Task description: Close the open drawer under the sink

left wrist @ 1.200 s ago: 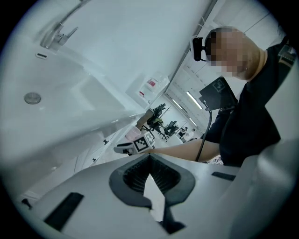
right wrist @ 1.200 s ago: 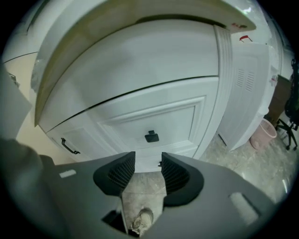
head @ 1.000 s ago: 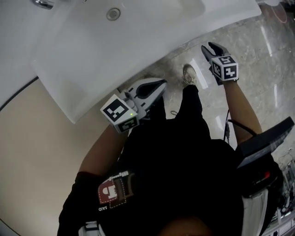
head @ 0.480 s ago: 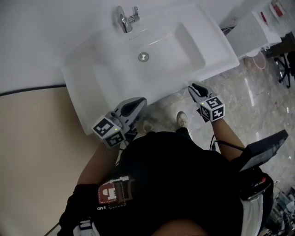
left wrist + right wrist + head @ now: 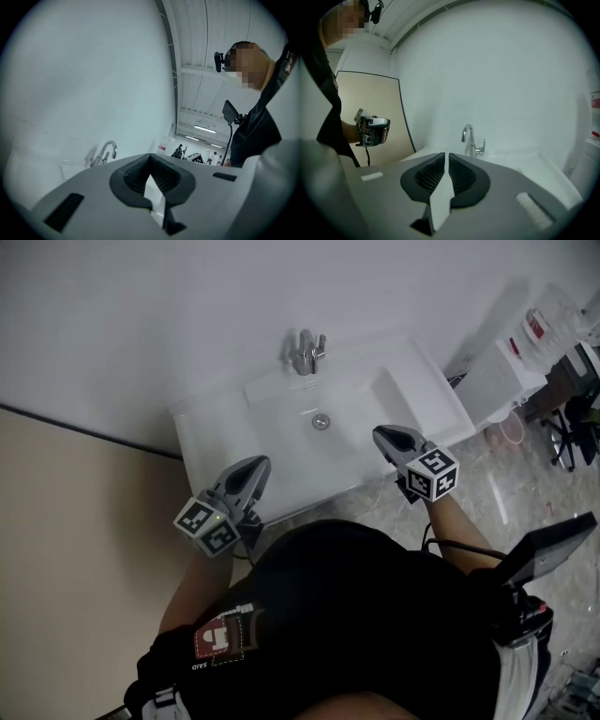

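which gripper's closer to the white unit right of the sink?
Right. The right gripper, jaws closing on nothing, hangs over the sink's right end, toward the white unit; the left gripper is at its left front edge.

The sink [image 5: 281, 427] is showing smooth, glossy white ceramic-like glaze; its faucet [image 5: 305, 352] is gleaming as polished chrome metal. The floor [image 5: 525, 493] is shining like polished stone. The left tongs [image 5: 150, 157] are showing matt grey plastic, with ribbed black rubbery pads [image 5: 133, 176].
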Demonstrator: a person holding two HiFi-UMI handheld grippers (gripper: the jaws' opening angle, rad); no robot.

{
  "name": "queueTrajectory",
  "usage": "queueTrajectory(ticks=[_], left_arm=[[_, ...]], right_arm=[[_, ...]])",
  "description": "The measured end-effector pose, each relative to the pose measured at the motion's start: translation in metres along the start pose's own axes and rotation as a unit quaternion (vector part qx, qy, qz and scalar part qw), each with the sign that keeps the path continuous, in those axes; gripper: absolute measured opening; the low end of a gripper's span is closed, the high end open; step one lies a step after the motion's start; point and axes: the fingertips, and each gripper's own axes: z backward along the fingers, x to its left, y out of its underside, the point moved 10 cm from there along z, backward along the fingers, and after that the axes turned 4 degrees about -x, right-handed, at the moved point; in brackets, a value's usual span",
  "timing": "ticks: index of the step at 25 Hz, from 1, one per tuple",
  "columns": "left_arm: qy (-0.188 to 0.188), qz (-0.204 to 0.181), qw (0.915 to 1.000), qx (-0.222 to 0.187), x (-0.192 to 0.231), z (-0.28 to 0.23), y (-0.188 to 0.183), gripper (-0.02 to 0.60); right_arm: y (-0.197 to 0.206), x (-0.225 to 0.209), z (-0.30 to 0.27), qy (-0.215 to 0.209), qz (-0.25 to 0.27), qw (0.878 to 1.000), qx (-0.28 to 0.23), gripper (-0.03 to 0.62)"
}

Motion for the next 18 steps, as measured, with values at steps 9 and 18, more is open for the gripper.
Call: queueTrajectory(ticks=[9,18], left_arm=[[-0.069,-0.031,0.9962,-0.045,0.021,0.019,-0.020,-0.014],[-0.175,-0.045,0.9773,-0.111,0.000,-0.038,-0.023,-0.012]], right_arm=[[-0.041,-0.018,-0.022,-0.058,-0.010,0.997,-0.043,0.009],[-0.092,-0.116,-0.048,-0.154,-0.020,0.987,-0.045,0.000]])
